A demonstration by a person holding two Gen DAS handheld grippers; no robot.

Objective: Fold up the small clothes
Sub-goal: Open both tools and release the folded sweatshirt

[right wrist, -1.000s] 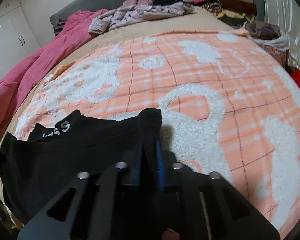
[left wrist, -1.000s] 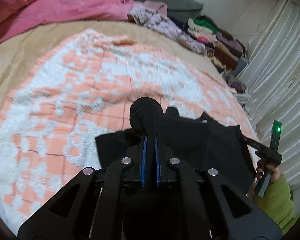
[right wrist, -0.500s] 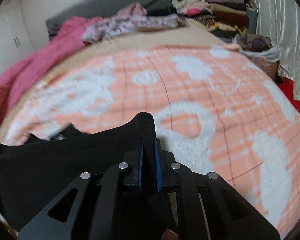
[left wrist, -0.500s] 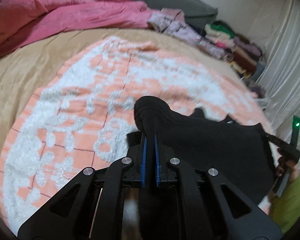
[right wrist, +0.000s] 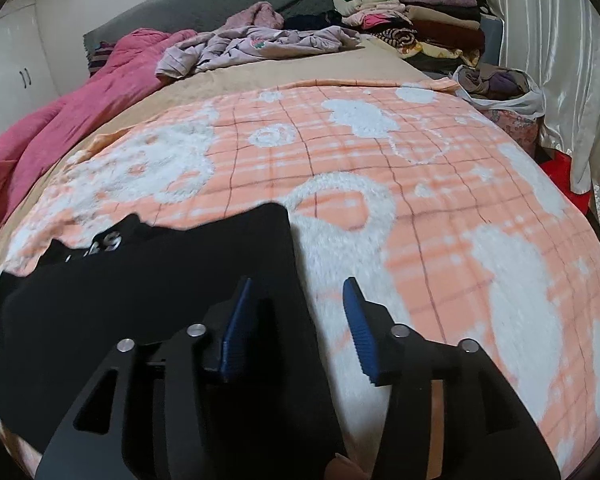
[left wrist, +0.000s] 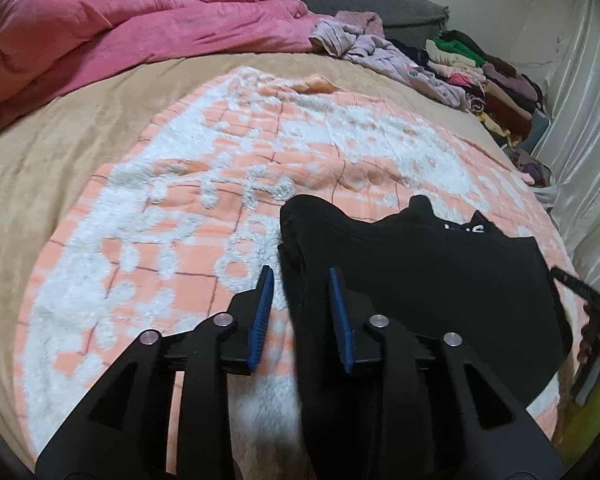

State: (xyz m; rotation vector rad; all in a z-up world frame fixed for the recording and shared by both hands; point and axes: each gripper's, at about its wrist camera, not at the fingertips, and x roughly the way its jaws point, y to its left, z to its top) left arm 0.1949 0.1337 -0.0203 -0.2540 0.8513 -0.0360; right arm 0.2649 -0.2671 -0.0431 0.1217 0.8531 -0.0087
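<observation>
Your small black cloth garment (left wrist: 420,280) lies flat on the peach and white fluffy blanket (left wrist: 180,220) that covers the bed, near the bed's front edge, right below your two hands. Its long side runs from one gripper across to the other.

Your left gripper (left wrist: 300,304) is at the garment's left edge. Its jaws are opening now. The edge of the black cloth lies between the blue pads (left wrist: 260,320), but they do not press on it.

Your right gripper (right wrist: 300,320) is at the garment's right edge. Its jaws are opening too, and stand a bit wider. One blue pad sits over the black cloth and the other over the blanket, so nothing is held.

Each hand is just as near to its own end, so the next fold looks like a job for both.

White letters (right wrist: 108,242) show on a black band at the garment's far edge. You can read an "S", but the rest is too blurry.
</observation>
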